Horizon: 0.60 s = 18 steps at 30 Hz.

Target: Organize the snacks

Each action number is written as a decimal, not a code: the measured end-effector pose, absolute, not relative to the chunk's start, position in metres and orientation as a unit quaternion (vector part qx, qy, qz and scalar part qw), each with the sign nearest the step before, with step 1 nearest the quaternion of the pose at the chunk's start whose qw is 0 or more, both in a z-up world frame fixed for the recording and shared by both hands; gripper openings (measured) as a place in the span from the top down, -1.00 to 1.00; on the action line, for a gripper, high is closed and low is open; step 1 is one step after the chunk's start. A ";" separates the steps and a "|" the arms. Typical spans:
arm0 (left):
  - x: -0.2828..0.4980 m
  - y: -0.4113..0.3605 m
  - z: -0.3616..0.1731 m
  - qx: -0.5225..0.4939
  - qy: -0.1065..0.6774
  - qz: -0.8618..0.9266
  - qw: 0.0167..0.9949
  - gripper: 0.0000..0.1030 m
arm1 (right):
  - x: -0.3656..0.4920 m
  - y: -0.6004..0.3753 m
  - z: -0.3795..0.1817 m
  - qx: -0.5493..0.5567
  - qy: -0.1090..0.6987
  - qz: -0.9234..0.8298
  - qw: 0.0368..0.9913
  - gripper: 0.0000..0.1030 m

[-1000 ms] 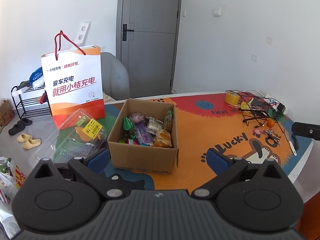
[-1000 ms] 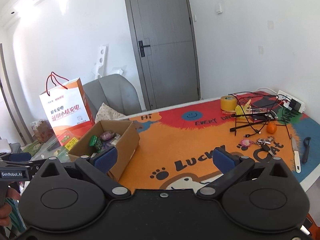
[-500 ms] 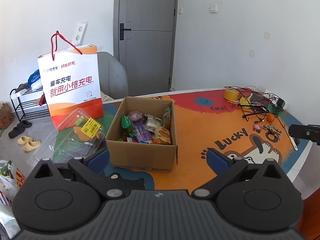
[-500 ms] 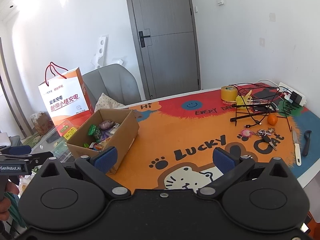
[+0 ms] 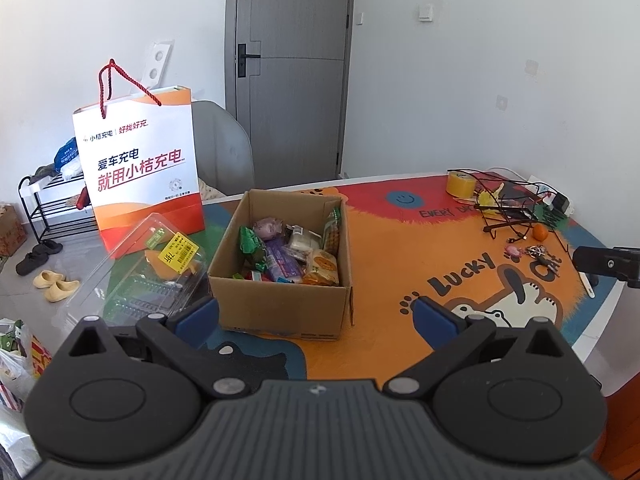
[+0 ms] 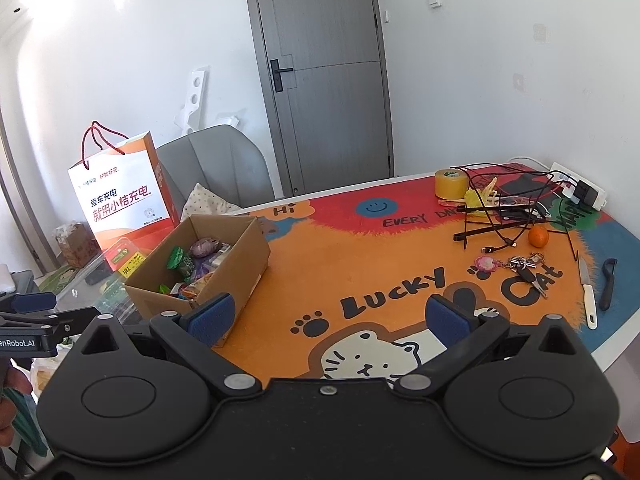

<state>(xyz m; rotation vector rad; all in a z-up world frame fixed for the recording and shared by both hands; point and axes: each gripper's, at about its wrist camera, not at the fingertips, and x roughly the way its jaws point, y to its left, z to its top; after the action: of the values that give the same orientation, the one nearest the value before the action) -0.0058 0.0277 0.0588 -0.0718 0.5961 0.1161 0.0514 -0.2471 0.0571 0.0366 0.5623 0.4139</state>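
Sitting open, the cardboard box [image 5: 280,300] holds mixed snack packets [image 5: 288,252]; mat [image 6: 360,256] reads "LUCKY CAT"; left claw [image 5: 316,316] and right claw [image 6: 328,316] both spread, empty.

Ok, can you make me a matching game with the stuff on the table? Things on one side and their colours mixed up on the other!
Things:
1. cardboard box
2. roll of tape
3. little round fruit
4. gripper pads

Colours:
A. blue
B. orange
C. brown
D. yellow

Right pairs: 1-C, 2-D, 3-B, 4-A
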 end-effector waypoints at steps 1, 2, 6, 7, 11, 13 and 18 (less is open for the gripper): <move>-0.006 0.028 0.059 -0.038 0.295 0.055 0.953 -0.99 | 0.052 -0.247 0.057 0.018 0.276 0.203 0.939 -1.00; -0.006 0.029 0.059 -0.041 0.295 0.056 0.953 -0.99 | 0.052 -0.246 0.057 0.018 0.277 0.203 0.939 -1.00; -0.006 0.029 0.059 -0.040 0.295 0.057 0.953 -0.99 | 0.051 -0.247 0.057 0.017 0.277 0.205 0.939 -1.00; -0.006 0.029 0.060 -0.041 0.295 0.056 0.953 -0.99 | 0.051 -0.246 0.057 0.016 0.277 0.205 0.939 -1.00; -0.006 0.029 0.060 -0.041 0.295 0.054 0.953 -0.99 | 0.051 -0.246 0.056 0.014 0.279 0.205 0.938 -1.00; -0.006 0.029 0.060 -0.041 0.296 0.053 0.953 -0.99 | 0.050 -0.245 0.057 0.014 0.279 0.206 0.938 -1.00; -0.006 0.030 0.060 -0.051 0.297 0.048 0.952 -0.99 | 0.051 -0.245 0.057 0.014 0.278 0.205 0.938 -1.00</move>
<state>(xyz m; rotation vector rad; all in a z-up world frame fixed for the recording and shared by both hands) -0.0056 0.0300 0.0595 -0.1030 0.6040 0.0974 0.0512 -0.2449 0.0568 0.0296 0.5677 0.4183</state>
